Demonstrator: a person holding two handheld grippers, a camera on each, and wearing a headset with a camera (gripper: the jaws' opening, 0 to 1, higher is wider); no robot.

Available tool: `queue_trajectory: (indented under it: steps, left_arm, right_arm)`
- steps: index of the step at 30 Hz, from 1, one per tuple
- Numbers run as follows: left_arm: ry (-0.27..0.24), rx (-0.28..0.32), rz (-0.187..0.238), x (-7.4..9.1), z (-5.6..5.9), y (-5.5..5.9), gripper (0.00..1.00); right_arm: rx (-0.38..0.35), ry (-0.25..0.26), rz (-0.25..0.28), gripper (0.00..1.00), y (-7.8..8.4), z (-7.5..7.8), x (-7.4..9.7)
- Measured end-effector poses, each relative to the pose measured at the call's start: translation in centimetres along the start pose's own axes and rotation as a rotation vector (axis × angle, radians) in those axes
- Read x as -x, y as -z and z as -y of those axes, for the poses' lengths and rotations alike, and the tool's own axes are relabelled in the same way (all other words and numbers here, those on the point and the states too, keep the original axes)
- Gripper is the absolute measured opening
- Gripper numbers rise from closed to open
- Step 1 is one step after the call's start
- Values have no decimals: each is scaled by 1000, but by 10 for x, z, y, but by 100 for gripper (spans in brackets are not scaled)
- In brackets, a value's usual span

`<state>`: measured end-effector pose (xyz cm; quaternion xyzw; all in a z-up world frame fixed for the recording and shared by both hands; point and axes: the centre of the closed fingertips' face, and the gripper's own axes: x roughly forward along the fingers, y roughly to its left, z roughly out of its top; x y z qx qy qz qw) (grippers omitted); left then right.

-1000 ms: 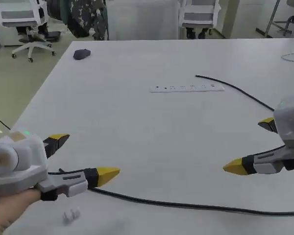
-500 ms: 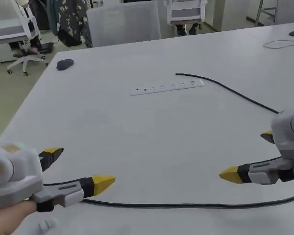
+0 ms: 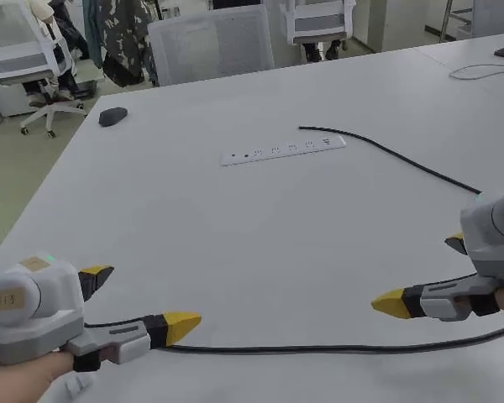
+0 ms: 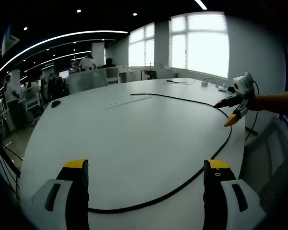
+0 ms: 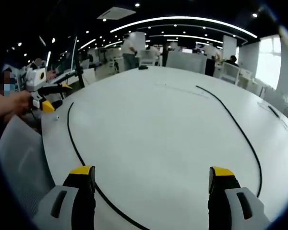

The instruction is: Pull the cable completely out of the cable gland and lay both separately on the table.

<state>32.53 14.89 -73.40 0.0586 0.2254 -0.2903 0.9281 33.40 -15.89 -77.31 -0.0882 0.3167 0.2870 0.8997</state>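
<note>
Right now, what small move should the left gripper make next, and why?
Probably lower the left gripper and close it on the black cable: its jaws stand open, and the cable lies ungripped on the white table close by them.

I'm getting bright, even light on the white table [image 3: 260, 227], shadows faint. The windows [image 4: 199, 45] are blowing out, and both gripper views are bending at the edges.

One marking was noted: a small tan sticker [image 3: 6, 299] on the white-bodied, yellow-tipped left gripper [image 3: 141, 296] bore handwritten characters, apparently "513"; legibility was poor.
</note>
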Motion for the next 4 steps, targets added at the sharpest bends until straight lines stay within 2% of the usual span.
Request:
queue_trajectory:
  steps: [4]
  left_arm:
    - [1,2,3,0,1,1,100]
  right_arm:
    - [-19,-8,16,100,-1,-4,-1]
